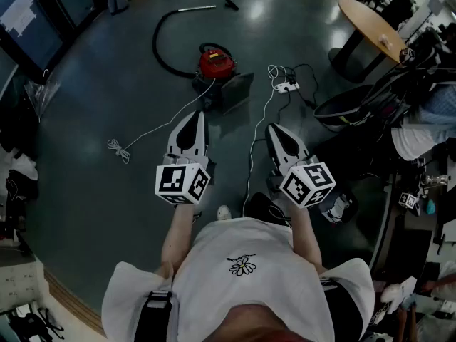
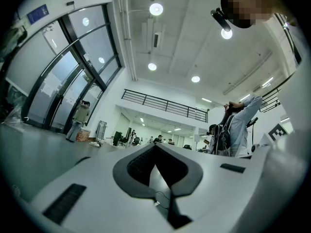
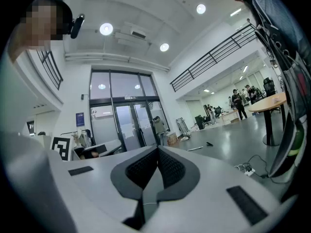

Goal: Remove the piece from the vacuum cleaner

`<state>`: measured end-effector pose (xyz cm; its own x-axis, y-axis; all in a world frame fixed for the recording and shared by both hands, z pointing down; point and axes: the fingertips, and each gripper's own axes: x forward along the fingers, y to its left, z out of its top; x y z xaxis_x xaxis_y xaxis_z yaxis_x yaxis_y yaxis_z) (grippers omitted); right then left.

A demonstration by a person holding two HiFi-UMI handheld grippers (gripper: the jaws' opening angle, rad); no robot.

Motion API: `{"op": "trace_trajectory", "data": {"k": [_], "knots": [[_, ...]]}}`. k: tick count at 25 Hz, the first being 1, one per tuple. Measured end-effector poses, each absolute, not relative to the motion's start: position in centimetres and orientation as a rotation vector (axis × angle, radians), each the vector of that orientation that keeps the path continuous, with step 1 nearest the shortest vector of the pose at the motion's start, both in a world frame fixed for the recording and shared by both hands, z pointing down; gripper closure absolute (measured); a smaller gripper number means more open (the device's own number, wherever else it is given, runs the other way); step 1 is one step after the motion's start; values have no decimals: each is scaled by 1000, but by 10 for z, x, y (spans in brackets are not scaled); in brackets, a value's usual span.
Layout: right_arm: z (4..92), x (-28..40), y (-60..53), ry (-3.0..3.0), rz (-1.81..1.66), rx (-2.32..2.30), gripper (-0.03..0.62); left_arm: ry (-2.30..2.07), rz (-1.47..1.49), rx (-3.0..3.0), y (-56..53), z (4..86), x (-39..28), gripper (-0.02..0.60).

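Head view: you hold the left gripper (image 1: 192,120) and right gripper (image 1: 276,132) side by side; the small red canister vacuum cleaner (image 1: 215,63) sits well ahead on the grey floor (image 1: 100,91)
Left gripper view: jaws together, gripping nothing
Right gripper view: jaws together, gripping nothing

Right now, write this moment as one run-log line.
left gripper: shut, empty | right gripper: shut, empty | vacuum cleaner: on floor ahead, untouched

Head view looks steeply down; gripper views face outward, low. Head and right gripper views share the round wooden table (image 1: 370,21) at 1 o'clock.
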<state>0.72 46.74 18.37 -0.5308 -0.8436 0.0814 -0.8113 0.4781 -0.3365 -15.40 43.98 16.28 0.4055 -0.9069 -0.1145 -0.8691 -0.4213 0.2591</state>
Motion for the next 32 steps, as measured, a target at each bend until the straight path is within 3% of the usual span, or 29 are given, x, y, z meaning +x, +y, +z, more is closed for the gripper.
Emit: {"op": "trace_trajectory", "data": {"k": [12,32], "knots": [[212,24,379,2628,-526,-1445,582,-1644,-308,2429,364,196,-148,578],[193,109,87,2634,-406,-1179,579,-1799,-211,2376,82,193,-86,578]]}}
